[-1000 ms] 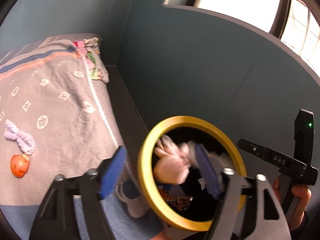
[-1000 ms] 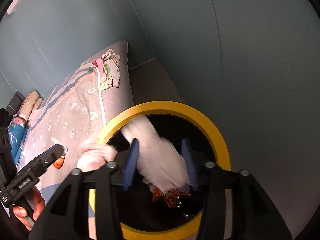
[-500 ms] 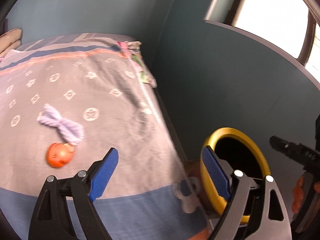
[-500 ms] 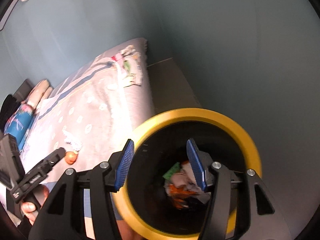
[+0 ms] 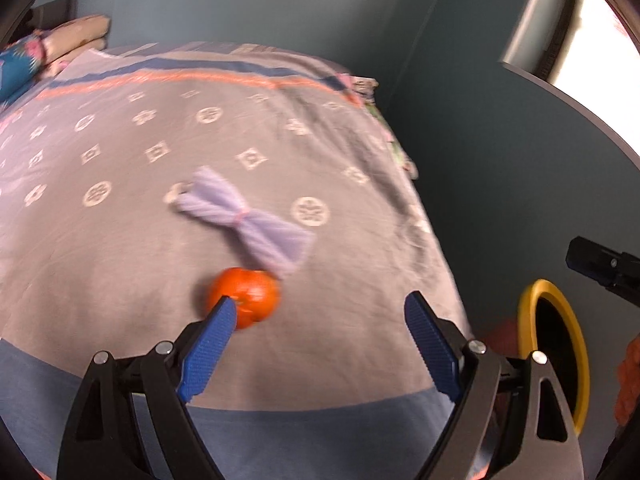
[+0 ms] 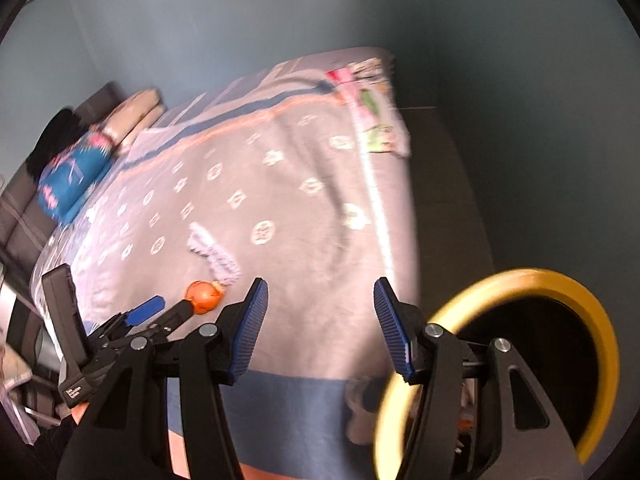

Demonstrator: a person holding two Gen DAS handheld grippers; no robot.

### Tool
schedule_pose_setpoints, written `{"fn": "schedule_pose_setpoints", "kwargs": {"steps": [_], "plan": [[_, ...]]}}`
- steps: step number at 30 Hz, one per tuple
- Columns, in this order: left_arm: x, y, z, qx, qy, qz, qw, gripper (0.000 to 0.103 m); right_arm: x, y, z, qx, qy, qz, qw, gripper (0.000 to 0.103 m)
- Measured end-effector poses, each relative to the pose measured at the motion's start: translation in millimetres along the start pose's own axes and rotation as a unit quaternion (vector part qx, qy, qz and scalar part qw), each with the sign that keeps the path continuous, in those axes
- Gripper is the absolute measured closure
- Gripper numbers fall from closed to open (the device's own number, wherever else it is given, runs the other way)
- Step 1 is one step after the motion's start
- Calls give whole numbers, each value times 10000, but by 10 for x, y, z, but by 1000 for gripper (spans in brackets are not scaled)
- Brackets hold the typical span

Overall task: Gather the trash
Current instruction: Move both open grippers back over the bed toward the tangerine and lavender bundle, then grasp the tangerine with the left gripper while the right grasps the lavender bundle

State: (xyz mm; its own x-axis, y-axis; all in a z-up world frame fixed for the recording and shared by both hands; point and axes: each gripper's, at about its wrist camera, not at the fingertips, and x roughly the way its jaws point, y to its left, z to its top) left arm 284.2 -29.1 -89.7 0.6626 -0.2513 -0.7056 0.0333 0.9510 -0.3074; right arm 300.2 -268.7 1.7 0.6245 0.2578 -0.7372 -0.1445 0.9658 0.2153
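Note:
An orange peel-like piece [image 5: 245, 295] lies on the grey patterned bed cover [image 5: 120, 240], touching a lilac yarn bundle [image 5: 248, 216] just behind it. My left gripper [image 5: 316, 312] is open and empty, low over the bed, its left fingertip right in front of the orange piece. In the right wrist view the orange piece [image 6: 203, 295] and yarn bundle [image 6: 214, 252] lie left of my right gripper [image 6: 318, 300], which is open and empty above the bed edge. The black bin with a yellow rim [image 6: 532, 280] stands at lower right beside the bed.
The bin rim [image 5: 540, 300] shows at the right in the left wrist view. Pillows [image 6: 76, 172] lie at the bed's far left end. A teal wall [image 5: 500, 160] runs close along the bed's right side. A folded patterned cloth [image 6: 372, 108] hangs at the far corner.
Both grippers swung left, away from the bin and over the bed. The white tissue from the right gripper fell into the bin. The left gripper closed in on the orange piece.

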Motion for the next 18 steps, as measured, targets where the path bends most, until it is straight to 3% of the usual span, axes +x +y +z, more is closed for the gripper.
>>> {"fn": "schedule_pose_setpoints", "kwargs": {"steps": [8,12,18], "plan": [[226,504,22,-361,148,264,9989,21,746,591,225,-597,653,640,9940,50],[369,671,24,-498,223,307,9980,21,1335,855,366,-848,1379,1133,9803,50],[562,786,27,-667,318,305,9968,21,2042,1176,500,-1041,2007,1294,9655,50]]}}
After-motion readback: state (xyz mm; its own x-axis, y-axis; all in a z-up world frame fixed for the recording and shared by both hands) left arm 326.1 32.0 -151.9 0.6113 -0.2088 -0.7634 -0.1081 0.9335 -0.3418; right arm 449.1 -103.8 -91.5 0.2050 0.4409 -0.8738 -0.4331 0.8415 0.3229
